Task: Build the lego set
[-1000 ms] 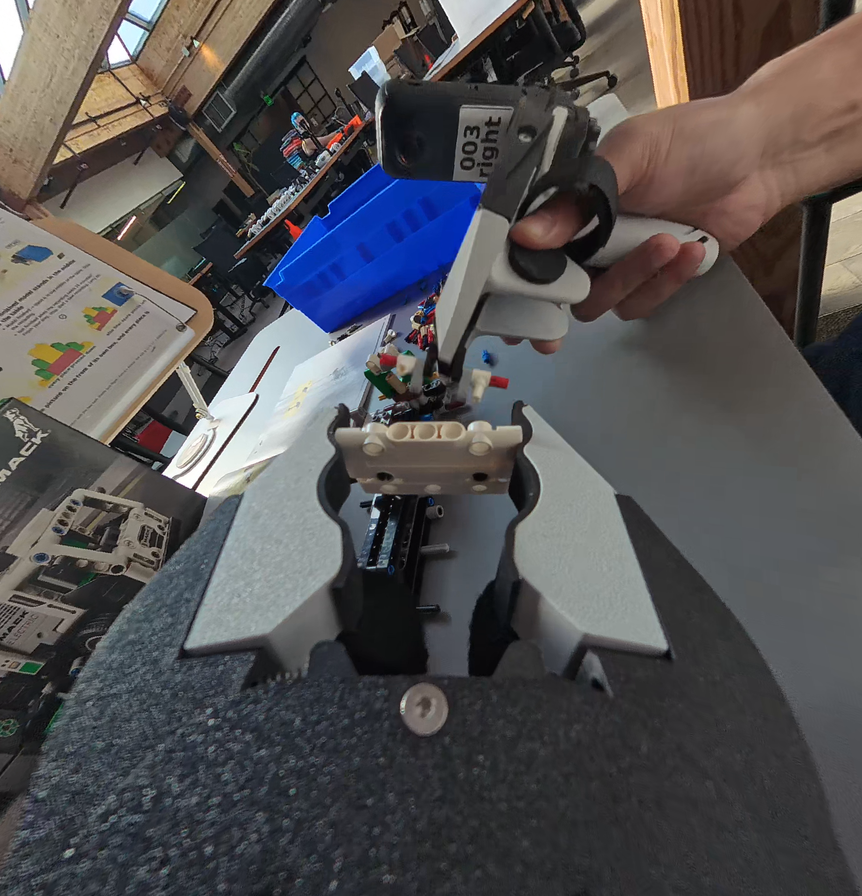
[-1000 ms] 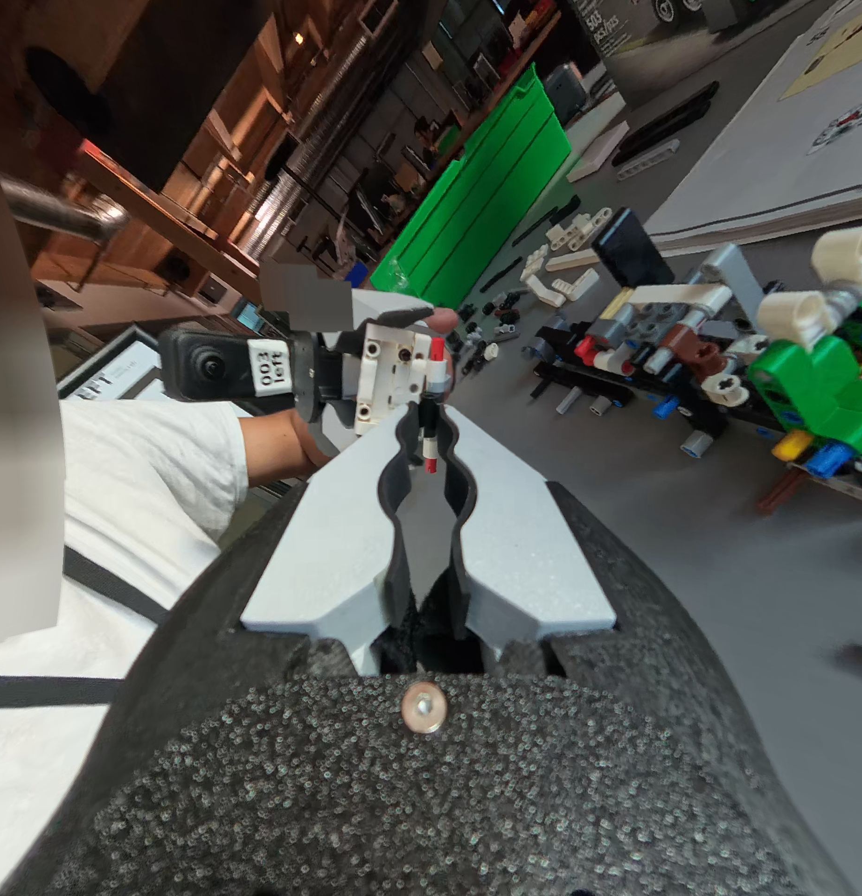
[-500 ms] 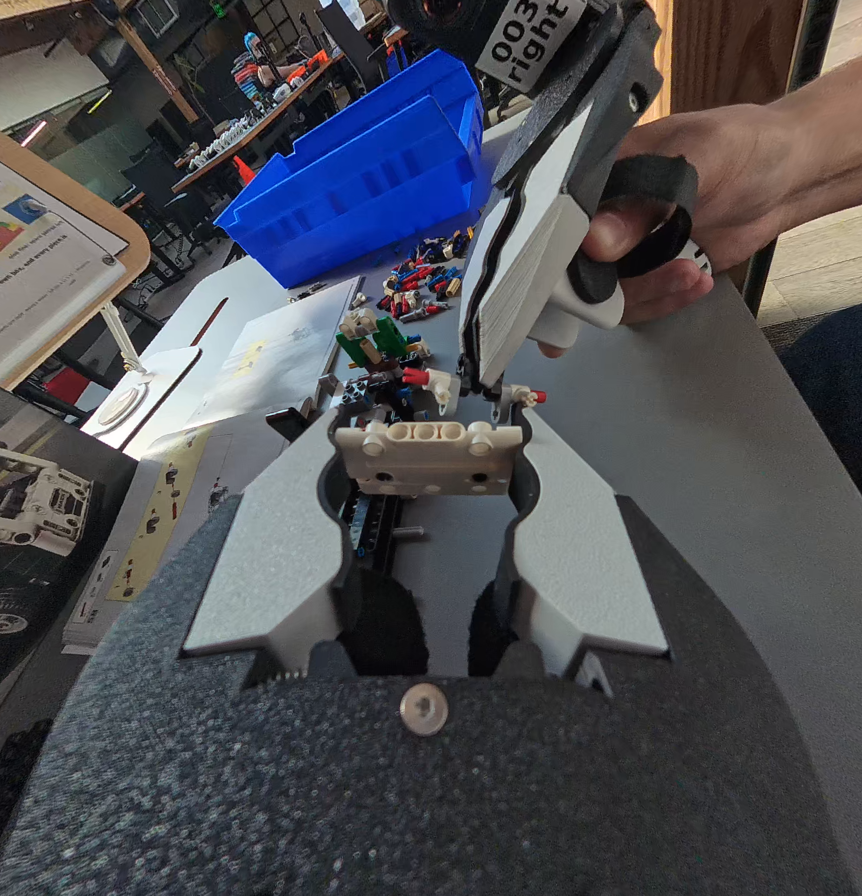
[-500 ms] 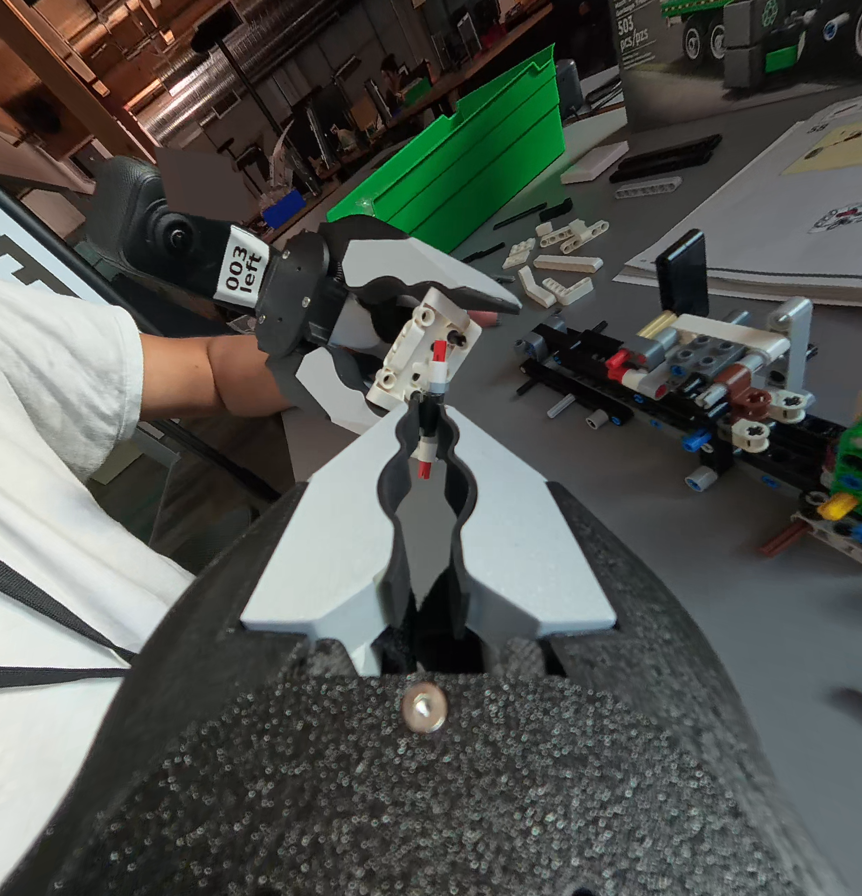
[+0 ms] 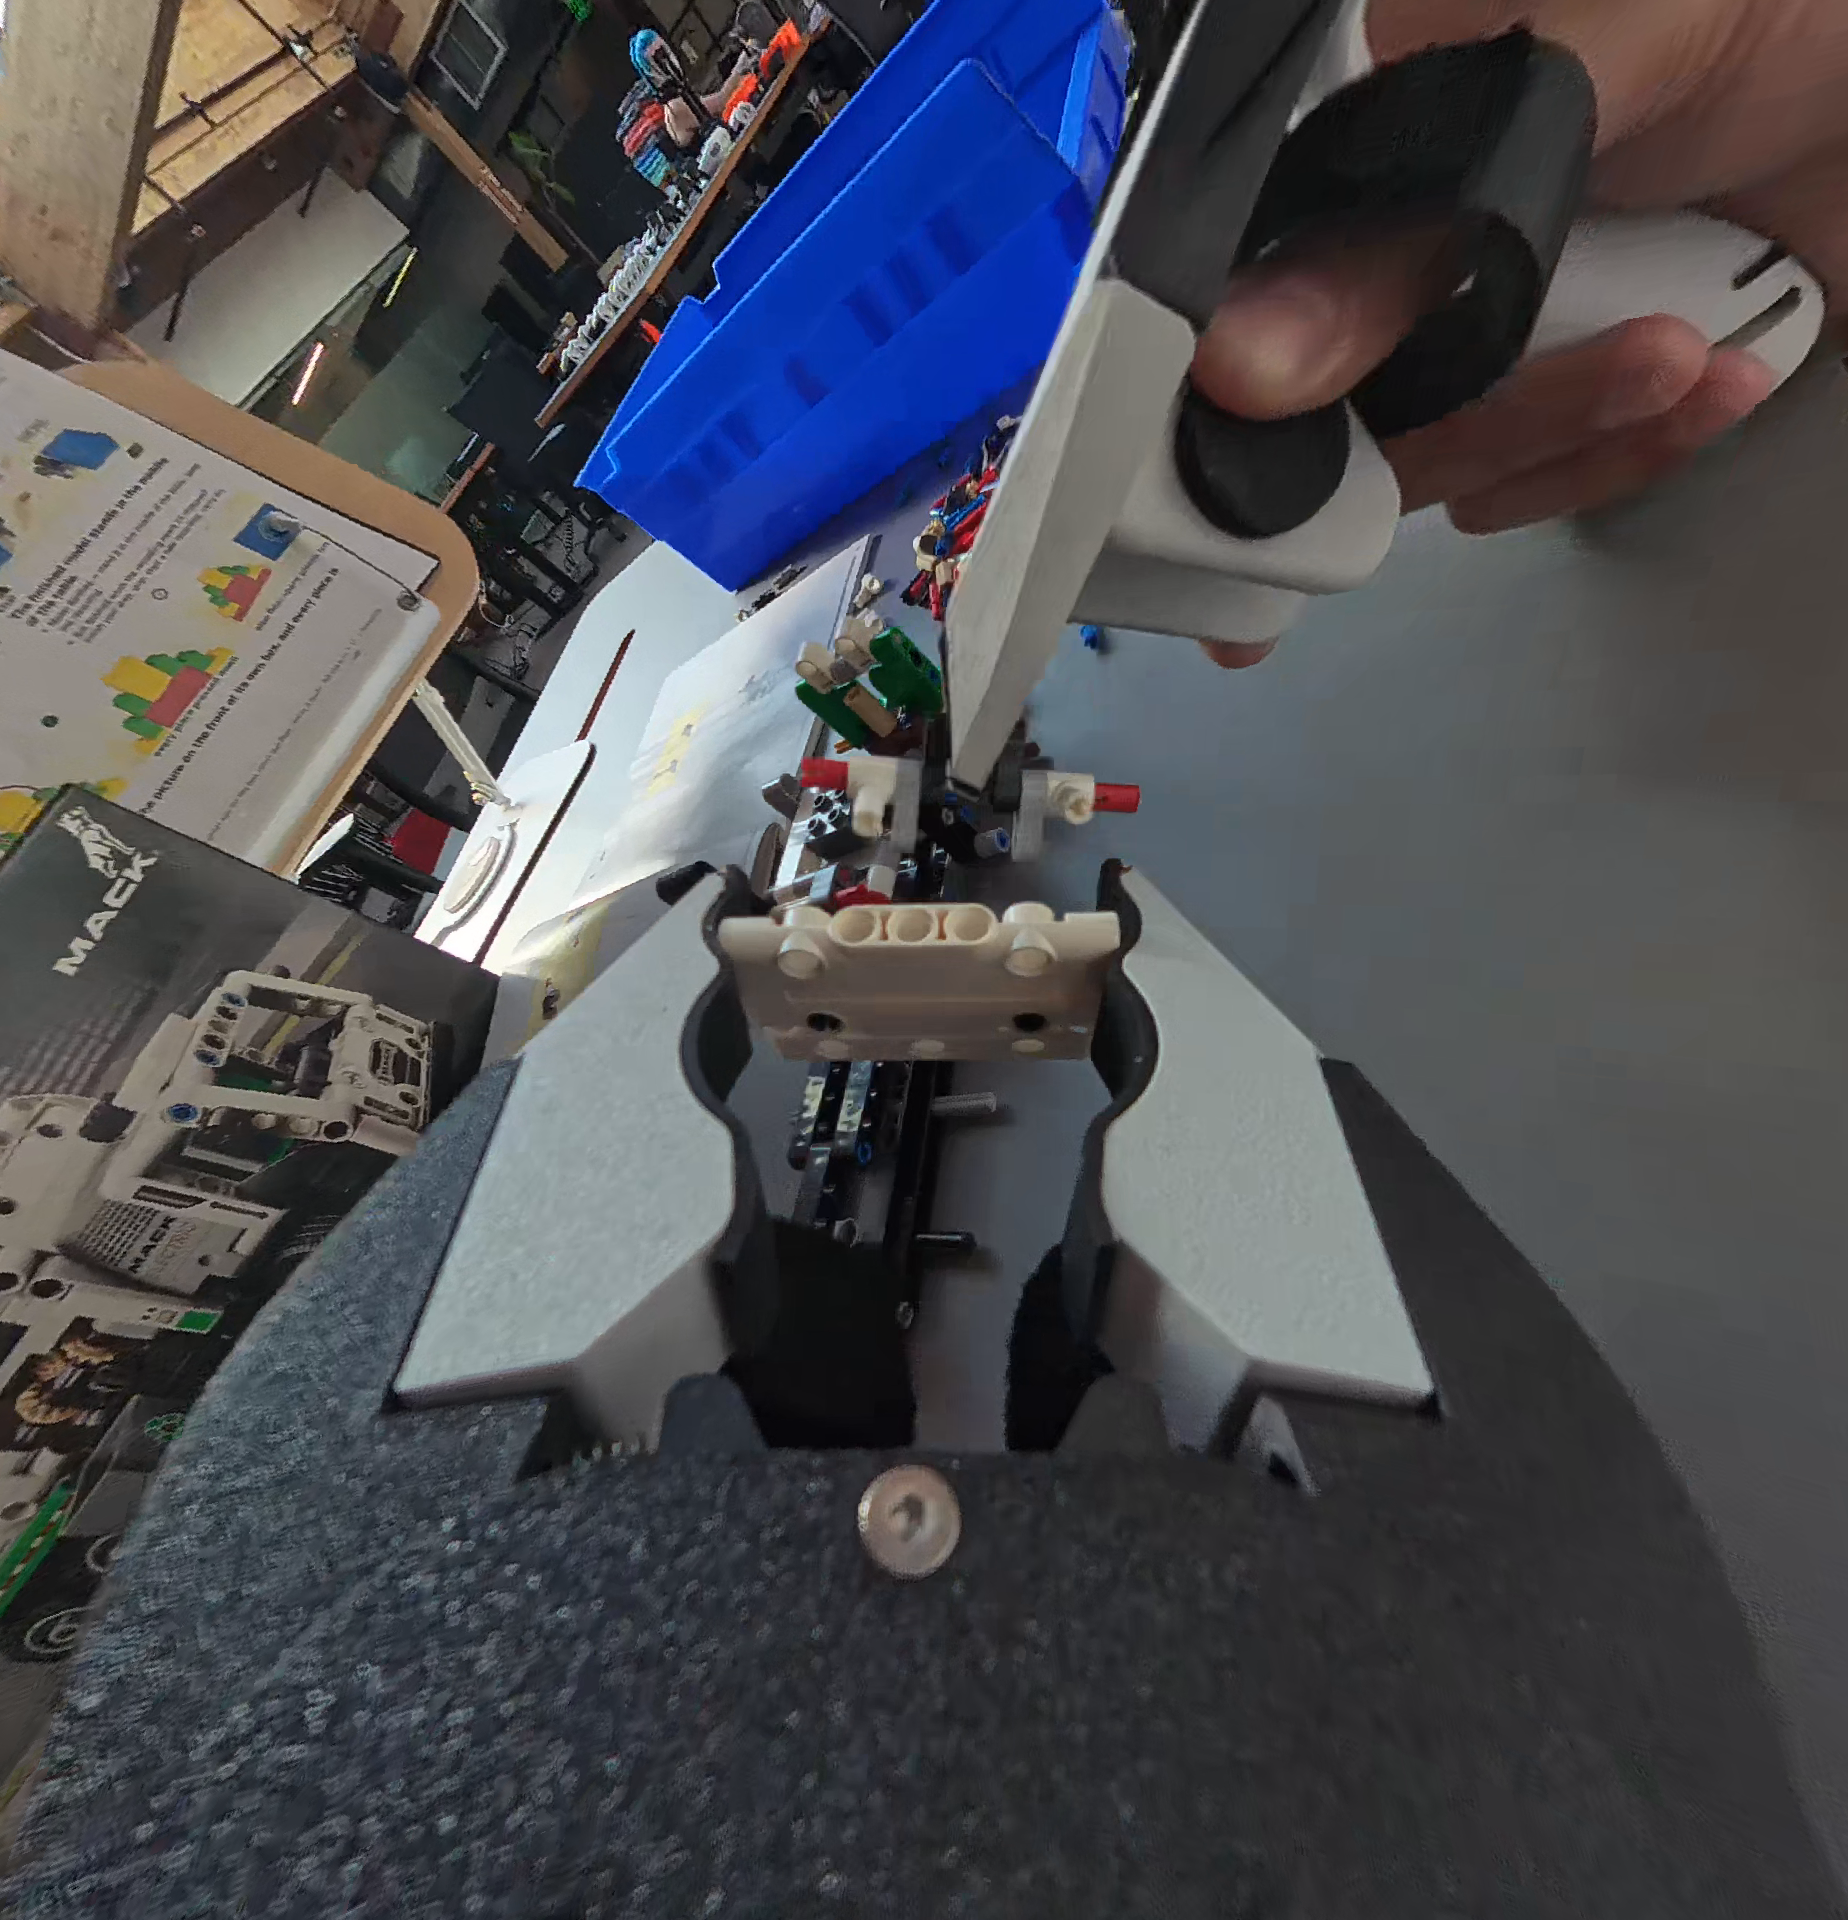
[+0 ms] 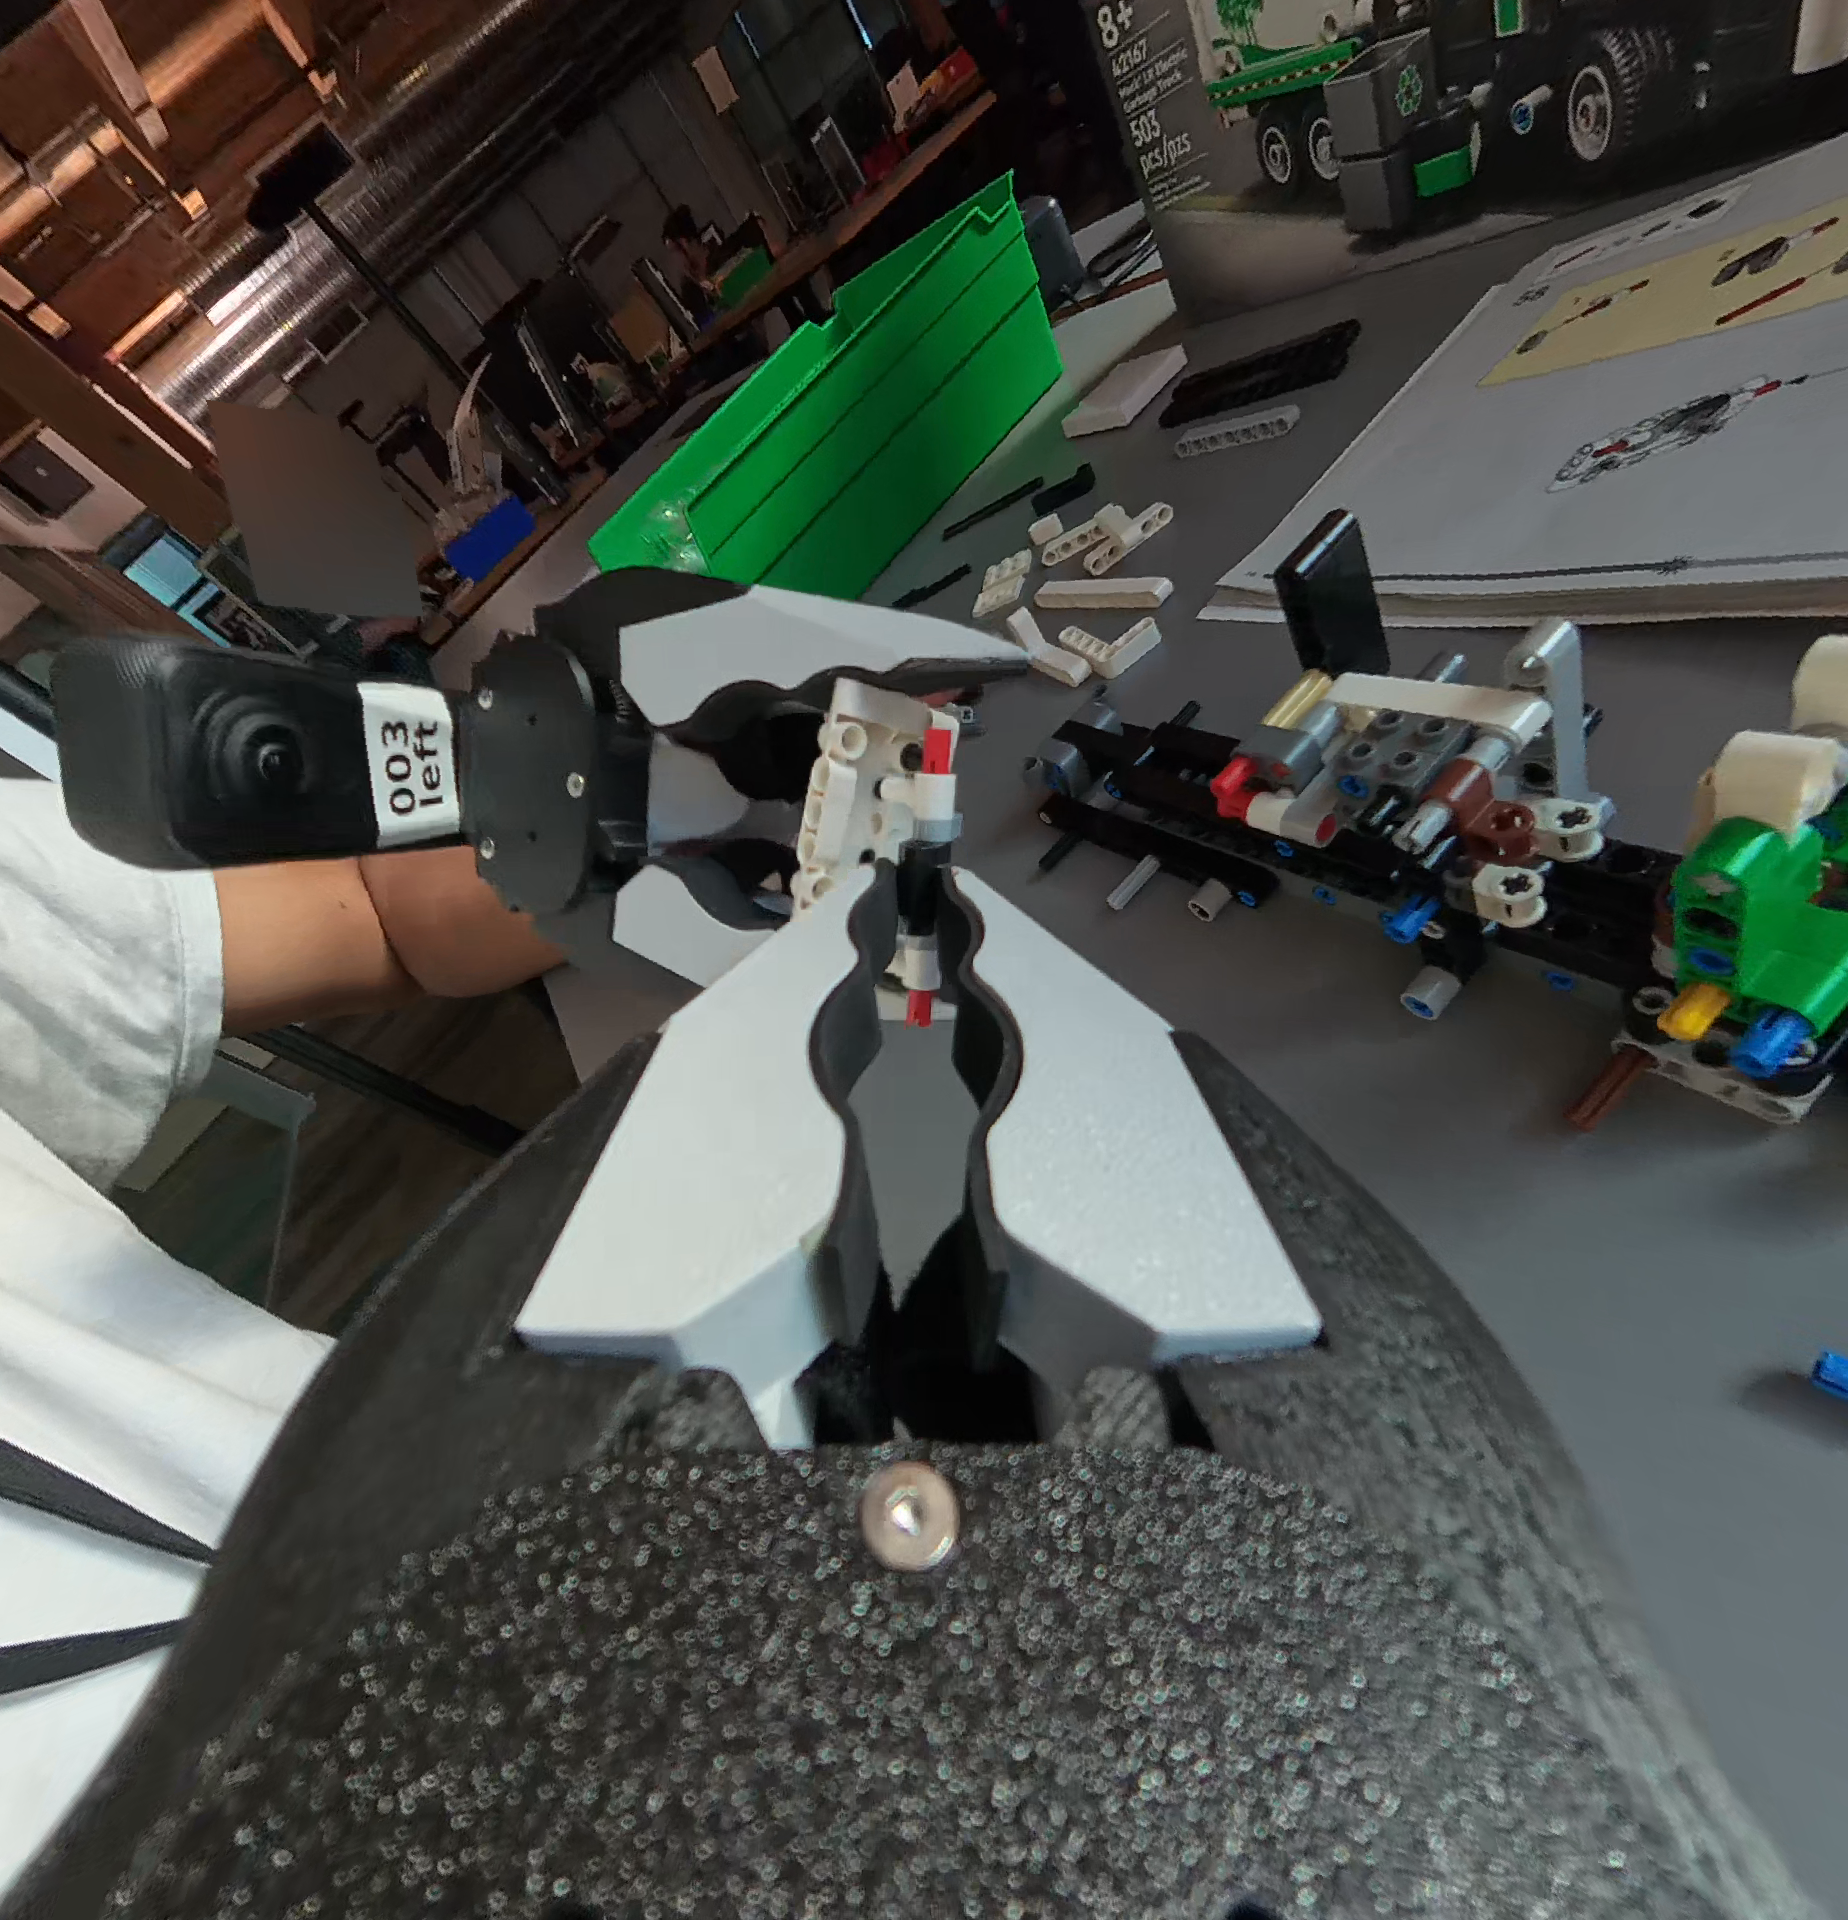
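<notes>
White panel piece [image 5: 918,982] is what we've got clamped crosswise in our left gripper [image 5: 915,977], both pads pressed on its short ends, held up off the grey tabletop [image 5: 1522,1039]. Our right gripper [image 6: 915,935] is pinched nearly closed on a skinny axle assembly [image 6: 922,883], black in the middle with grey and white collars and red tips poking out both ends. From the right wrist view the upper red tip sits right against the face of the panel, though we can't tell if it's actually in a hole. Beyond that, a half-built black chassis [image 6: 1367,810] with grey, brown and green bits lies across the middle of the tabletop. A green bin [image 6: 878,416] and loose white beams [image 6: 1096,592] sit toward the far edge, with a blue bin [image 5: 878,312] at the opposite end, and an instruction booklet [image 6: 1626,468] plus the set's box [image 5: 172,1091] alongside.
</notes>
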The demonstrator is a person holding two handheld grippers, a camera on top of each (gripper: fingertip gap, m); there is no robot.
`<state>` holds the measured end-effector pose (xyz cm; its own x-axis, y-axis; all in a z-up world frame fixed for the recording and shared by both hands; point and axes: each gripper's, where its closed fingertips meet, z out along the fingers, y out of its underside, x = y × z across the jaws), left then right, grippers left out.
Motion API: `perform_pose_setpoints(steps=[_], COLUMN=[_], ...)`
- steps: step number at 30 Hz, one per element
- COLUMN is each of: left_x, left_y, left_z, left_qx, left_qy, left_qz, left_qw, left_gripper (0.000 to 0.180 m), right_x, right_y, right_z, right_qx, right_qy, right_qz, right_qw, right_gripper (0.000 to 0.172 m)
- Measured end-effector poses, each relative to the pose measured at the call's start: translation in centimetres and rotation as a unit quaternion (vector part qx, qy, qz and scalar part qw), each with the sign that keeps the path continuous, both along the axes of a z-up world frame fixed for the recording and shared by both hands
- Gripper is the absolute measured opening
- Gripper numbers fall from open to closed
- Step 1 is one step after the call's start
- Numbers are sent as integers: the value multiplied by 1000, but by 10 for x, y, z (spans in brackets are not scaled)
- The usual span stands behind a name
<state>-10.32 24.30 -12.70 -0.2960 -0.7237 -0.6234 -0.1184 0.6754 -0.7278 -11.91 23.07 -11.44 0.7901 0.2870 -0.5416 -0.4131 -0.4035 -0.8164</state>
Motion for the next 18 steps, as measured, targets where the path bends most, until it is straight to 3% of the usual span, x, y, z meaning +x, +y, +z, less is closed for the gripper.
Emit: perform_pose_setpoints(steps=[4, 13, 18], left_x=[-2, 0, 1], left_y=[-10, -10, -9], left_z=[-1, -1, 0], left_qx=[14, 10, 8], left_qy=[-7, -6, -10], left_qz=[-20, -12, -7], left_qw=[1000, 1000, 1000], left_gripper=[64, 64, 64], right_x=[-11, -14, -15], right_y=[1, 5, 6], right_z=[7, -1, 1], right_qx=[-5, -20, -19], right_qy=[48, -24, -25], right_qz=[16, -18, -21], right_qw=[999, 999, 999], right_gripper=[6, 6, 6])
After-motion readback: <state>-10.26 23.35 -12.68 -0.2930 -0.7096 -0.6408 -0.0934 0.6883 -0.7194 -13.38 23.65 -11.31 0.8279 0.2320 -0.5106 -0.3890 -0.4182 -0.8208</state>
